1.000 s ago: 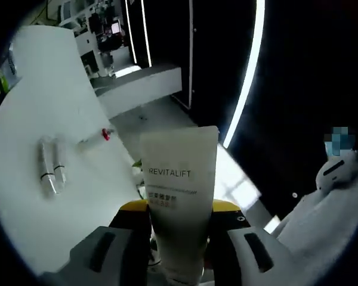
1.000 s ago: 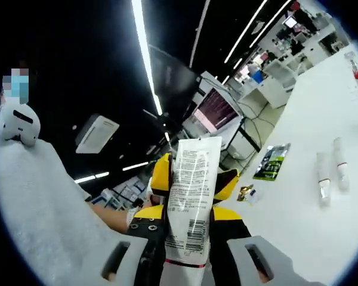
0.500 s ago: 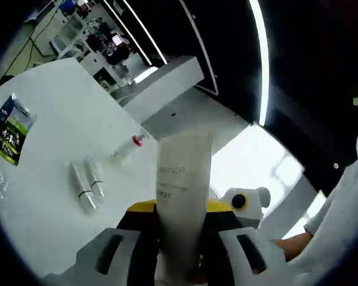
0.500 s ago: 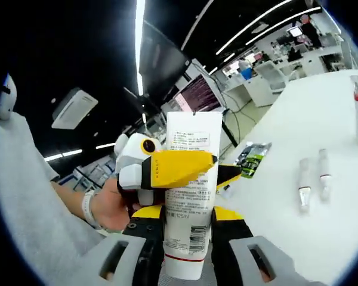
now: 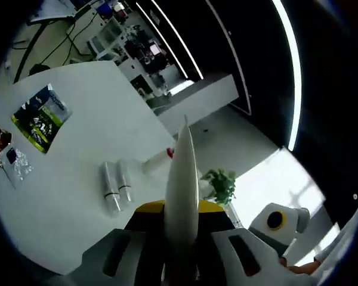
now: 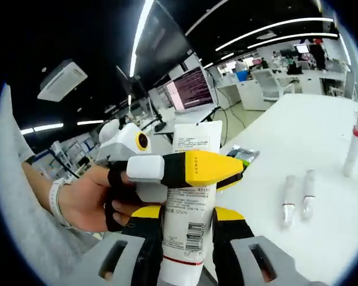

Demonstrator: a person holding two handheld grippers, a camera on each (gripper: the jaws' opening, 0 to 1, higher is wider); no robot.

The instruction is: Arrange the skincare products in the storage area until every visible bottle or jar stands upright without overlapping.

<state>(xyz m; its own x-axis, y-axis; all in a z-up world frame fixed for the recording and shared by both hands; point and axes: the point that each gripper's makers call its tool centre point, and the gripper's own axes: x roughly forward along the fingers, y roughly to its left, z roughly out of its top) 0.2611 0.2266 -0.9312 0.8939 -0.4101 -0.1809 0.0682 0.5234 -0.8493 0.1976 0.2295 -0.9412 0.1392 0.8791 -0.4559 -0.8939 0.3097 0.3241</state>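
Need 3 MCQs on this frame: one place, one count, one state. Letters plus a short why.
1. Where do the small tubes lie?
A. on the white table
B. in a drawer
C. on the floor

2. How many small tubes lie side by side?
A. two
B. four
C. six

3. What is the state of the right tongs?
A. open and empty
B. shut on the white tube
C. shut on a green packet

Key:
1 A: the small tubes rest flat on the white table.
2 A: two lie side by side, in both views.
3 B: the right tongs clamp the white tube; the left tongs grip it too.
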